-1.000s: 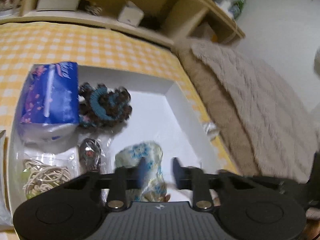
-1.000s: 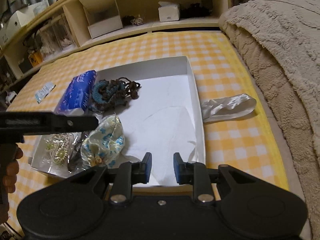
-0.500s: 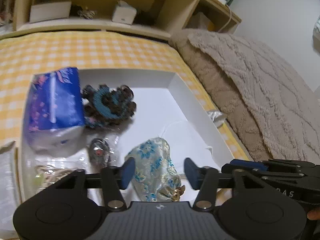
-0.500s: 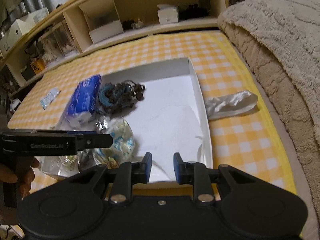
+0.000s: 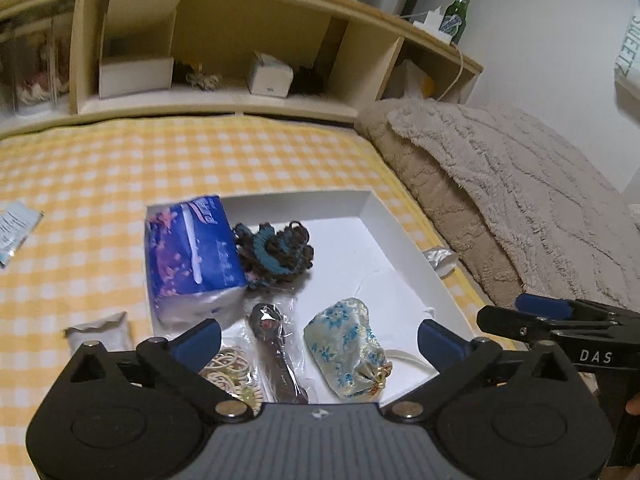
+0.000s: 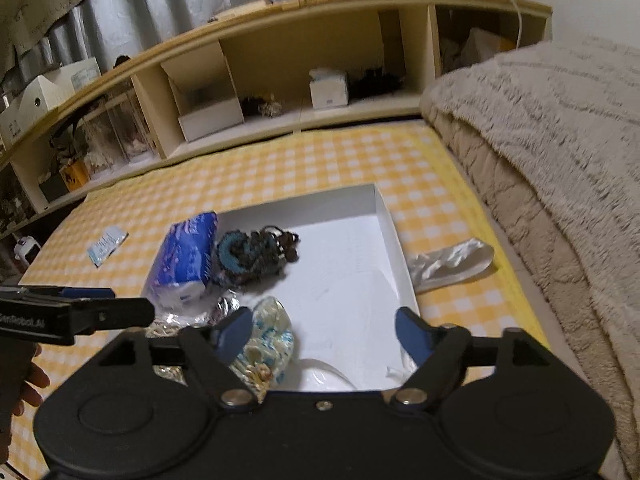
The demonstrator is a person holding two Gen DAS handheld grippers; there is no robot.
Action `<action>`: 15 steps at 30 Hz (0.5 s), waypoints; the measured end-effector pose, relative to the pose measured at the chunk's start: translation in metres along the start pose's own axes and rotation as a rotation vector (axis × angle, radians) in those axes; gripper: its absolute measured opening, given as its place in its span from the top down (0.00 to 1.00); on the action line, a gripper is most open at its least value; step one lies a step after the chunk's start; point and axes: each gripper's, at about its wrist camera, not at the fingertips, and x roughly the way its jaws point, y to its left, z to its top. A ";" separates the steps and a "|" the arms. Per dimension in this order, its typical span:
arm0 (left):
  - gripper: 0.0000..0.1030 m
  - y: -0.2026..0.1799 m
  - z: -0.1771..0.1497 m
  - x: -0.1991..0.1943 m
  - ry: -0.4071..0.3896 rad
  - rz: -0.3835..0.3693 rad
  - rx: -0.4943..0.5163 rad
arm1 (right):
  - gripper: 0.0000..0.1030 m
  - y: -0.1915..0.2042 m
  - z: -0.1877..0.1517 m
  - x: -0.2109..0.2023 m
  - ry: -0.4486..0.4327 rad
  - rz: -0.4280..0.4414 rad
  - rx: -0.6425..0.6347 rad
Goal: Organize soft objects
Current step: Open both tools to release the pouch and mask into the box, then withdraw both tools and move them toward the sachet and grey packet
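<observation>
A white shallow box (image 5: 404,236) (image 6: 390,220) lies on the yellow checked cover. Inside it are a blue tissue pack (image 5: 192,256) (image 6: 182,258), a dark teal crocheted piece (image 5: 276,252) (image 6: 252,254), a floral drawstring pouch (image 5: 346,346) (image 6: 266,340), a wrapped dark item (image 5: 272,340) and coiled hair ties (image 5: 228,368). My left gripper (image 5: 318,338) hovers above the near end of the box, jaws opening wide, touching nothing. My right gripper (image 6: 324,334) hangs over the box's near edge, jaws also opening, nothing between them. A white satin cloth (image 6: 452,264) (image 5: 440,258) lies outside the box's right wall.
A beige fuzzy blanket (image 6: 560,160) (image 5: 520,184) is heaped on the right. A wooden shelf headboard (image 5: 240,60) (image 6: 280,72) with small boxes runs along the back. A flat sachet (image 6: 106,244) (image 5: 12,232) and a pale packet (image 5: 100,334) lie left of the box.
Both grippers rose and drew back from the box. The left jaws opened and let go of the floral pouch, which now rests in the box. The right jaws opened too.
</observation>
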 end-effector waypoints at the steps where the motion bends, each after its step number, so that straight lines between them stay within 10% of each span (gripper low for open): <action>1: 0.00 0.000 0.000 -0.006 -0.008 0.001 0.004 | 0.13 0.003 0.001 -0.004 -0.006 -0.006 -0.004; 15: 0.00 -0.007 -0.002 -0.054 -0.071 0.030 0.056 | 0.00 0.025 0.010 -0.053 -0.080 -0.080 -0.052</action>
